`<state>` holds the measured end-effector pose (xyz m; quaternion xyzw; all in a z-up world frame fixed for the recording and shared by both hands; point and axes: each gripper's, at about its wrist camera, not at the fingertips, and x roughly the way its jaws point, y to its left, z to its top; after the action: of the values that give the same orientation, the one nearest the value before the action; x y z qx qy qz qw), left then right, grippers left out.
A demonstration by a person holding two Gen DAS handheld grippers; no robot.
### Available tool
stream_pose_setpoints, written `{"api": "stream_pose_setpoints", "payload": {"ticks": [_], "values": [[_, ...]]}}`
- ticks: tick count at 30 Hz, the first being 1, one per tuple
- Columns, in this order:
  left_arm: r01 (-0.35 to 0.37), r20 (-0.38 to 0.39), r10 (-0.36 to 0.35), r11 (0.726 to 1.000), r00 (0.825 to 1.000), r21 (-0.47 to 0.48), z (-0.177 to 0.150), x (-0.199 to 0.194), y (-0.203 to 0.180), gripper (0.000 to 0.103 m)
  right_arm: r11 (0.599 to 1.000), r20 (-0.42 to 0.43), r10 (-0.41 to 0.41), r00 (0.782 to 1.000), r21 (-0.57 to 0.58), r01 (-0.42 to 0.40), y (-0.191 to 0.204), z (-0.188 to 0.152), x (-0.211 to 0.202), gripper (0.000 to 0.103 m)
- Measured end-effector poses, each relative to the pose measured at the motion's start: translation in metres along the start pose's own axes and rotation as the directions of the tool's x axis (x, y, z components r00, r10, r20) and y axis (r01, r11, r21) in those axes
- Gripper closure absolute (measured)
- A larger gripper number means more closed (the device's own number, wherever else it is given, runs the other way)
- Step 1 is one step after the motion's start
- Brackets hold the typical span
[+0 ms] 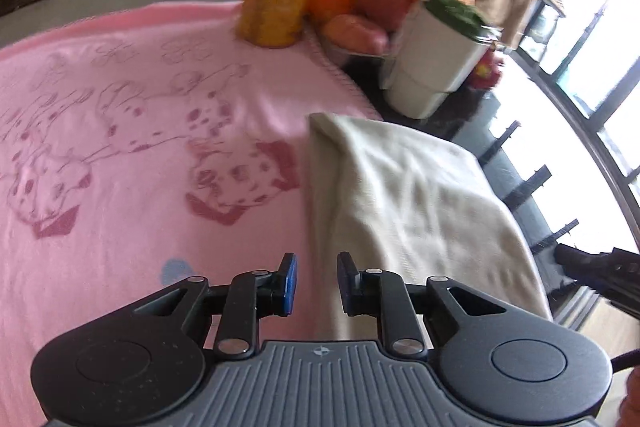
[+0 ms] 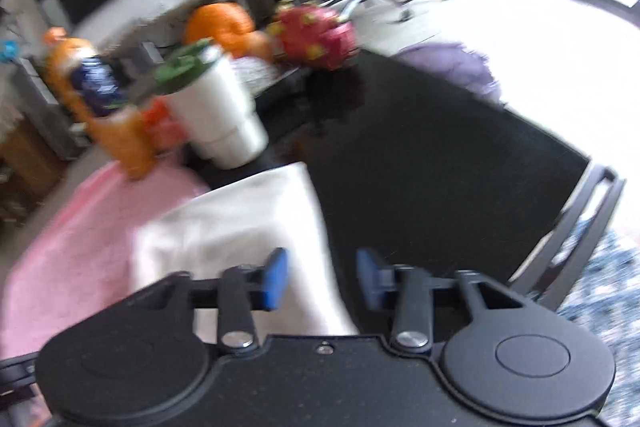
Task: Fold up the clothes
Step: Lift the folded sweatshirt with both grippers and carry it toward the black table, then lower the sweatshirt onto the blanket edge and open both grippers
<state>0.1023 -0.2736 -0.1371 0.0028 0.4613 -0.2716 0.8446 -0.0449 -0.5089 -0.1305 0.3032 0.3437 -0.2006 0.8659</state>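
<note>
Ok, both grippers, left gripper [image 1: 316,283] and right gripper [image 2: 322,279], slightly open, nothing between jaws. Folded cream cloth [image 1: 408,195] centre-right on pink blanket [image 1: 120,147], dark worktop [image 2: 420,155] beyond; windows upper right.

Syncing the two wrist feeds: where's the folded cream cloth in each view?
Left wrist: folded cream cloth right of centre, lying on the pink blanket's right edge, ahead of the hand-held gripper.
Right wrist: cloth lower centre-left, blurred, running under the left finger.
Shared landmark: white cup with green lid, beyond the cloth in both.
</note>
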Motion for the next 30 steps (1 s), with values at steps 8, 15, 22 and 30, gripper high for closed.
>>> {"api": "stream_pose_setpoints", "payload": {"ticks": [8, 15, 22, 30], "values": [[-0.034, -0.060, 0.046, 0.981, 0.997, 0.193, -0.028, 0.028, -0.037, 0.072, 0.995, -0.163, -0.061, 0.985, -0.093, 0.046, 0.012, -0.019, 0.027, 0.093], [0.000, -0.058, 0.016, 0.965, 0.998, 0.261, -0.045, -0.008, -0.033, 0.084, 0.996, -0.111, -0.063, 0.992, -0.067, 0.056, 0.007, -0.042, -0.009, 0.090], [0.035, -0.056, -0.019, 0.958, 0.998, 0.286, -0.052, 0.007, -0.057, 0.078, 0.999, -0.234, -0.025, 0.972, -0.043, 0.015, 0.010, -0.059, 0.011, 0.093], [-0.002, -0.181, 0.069, 0.938, 0.981, 0.345, -0.078, -0.010, -0.056, 0.077, 0.996, -0.200, -0.078, 0.977, -0.053, 0.068, 0.011, -0.069, -0.007, 0.088]]}}
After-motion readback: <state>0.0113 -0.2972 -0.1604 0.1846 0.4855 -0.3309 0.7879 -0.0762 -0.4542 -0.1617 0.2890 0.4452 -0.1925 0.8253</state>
